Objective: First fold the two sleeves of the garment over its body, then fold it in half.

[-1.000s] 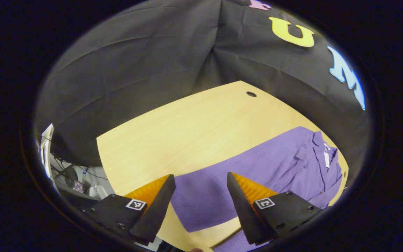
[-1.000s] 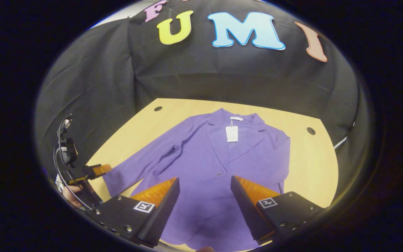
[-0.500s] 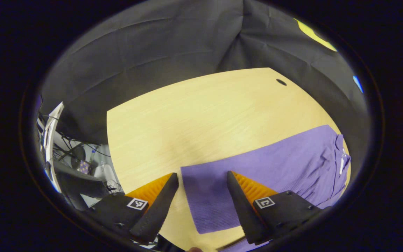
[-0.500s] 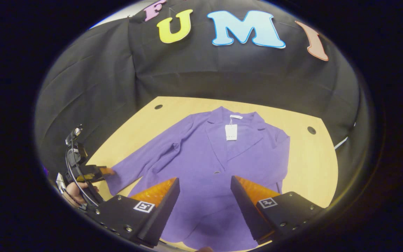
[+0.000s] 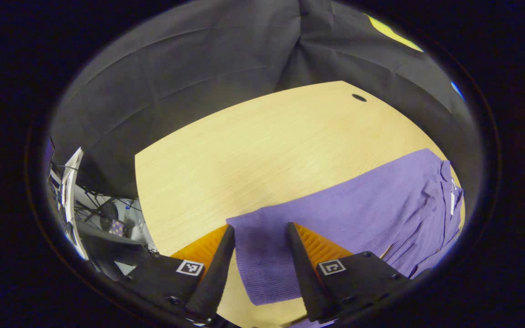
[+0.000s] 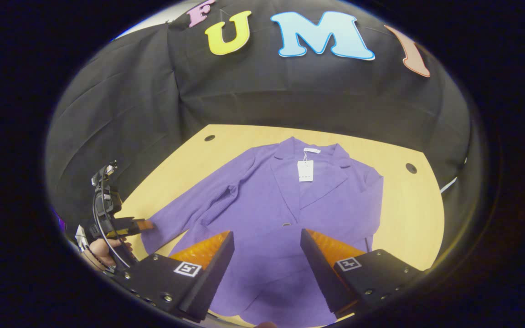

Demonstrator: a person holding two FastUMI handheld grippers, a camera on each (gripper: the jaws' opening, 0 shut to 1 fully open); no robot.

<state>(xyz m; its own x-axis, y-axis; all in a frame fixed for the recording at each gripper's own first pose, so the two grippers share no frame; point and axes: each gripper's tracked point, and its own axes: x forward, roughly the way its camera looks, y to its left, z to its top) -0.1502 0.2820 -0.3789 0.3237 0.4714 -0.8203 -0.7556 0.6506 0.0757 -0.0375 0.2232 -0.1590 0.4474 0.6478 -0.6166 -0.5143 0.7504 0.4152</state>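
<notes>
Purple knit, that is what I see first: a jacket [image 6: 285, 205] lying flat and face up on the pale wooden worktop [image 6: 408, 214], collar toward the booth's back wall, with a white tag [image 6: 305, 171] hanging at the neck. Its 2 sleeves are not yet folded over the body. The sleeve [image 5: 335, 214] on my left side stretches out from the jacket's shoulder toward the worktop's near left corner, and its cuff [image 5: 262, 259] lies between the fingers of my left gripper [image 5: 257, 255]. Those fingers stand apart on either side of the cuff; I cannot tell whether either touches the cloth. In the right gripper view I see the left gripper [image 6: 141, 224] at the cuff end of that sleeve, with a hand [image 6: 100, 250] holding it. My right gripper [image 6: 267, 259] hangs above the jacket's lower hem, fingers spread wide, gripping nothing. The other sleeve [image 6: 374, 200] lies along the jacket's side.
</notes>
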